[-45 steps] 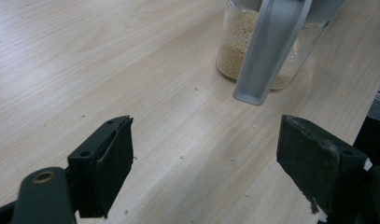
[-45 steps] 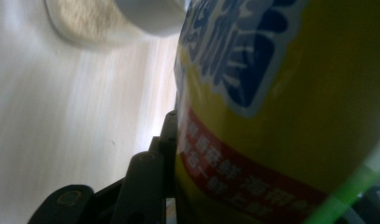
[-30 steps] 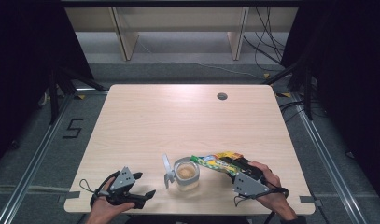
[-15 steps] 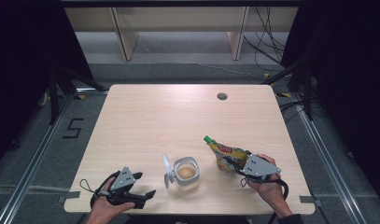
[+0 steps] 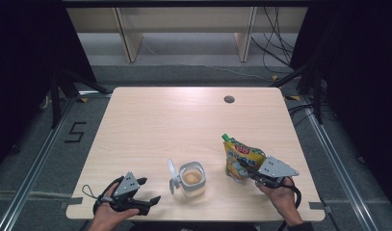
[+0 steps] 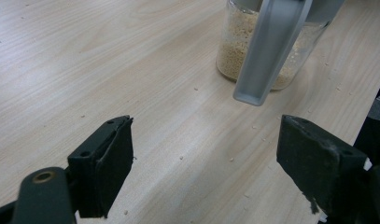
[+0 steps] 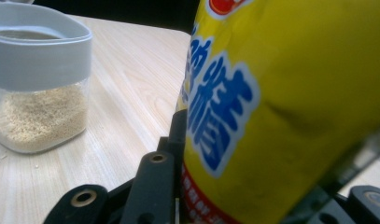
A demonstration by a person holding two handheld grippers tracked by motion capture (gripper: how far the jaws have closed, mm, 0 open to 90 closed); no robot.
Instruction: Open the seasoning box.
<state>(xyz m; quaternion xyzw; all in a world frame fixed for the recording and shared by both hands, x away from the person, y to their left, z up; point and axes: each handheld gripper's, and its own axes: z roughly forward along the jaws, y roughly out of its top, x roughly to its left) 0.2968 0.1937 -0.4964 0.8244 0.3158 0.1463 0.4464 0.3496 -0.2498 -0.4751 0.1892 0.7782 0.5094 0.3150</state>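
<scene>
From the high view: standing upright near the front right of the surface (image 5: 184,120), the yellow pouch (image 5: 241,161) clamped low in the right claw (image 5: 245,168), green spout up and leaning away, the open jar (image 5: 192,179) just to its left — between both hands, nearer the right. Looking along the left claw (image 6: 201,158): resting released, jaws wide apart, pointing at the jar (image 6: 271,51) and its hanging grey lid (image 6: 267,51), grains scattered between. Looking along the right claw: gripping the pouch (image 7: 290,107) close up, the jar (image 7: 38,84) part full beside it — probably needing a tip leftward.
</scene>
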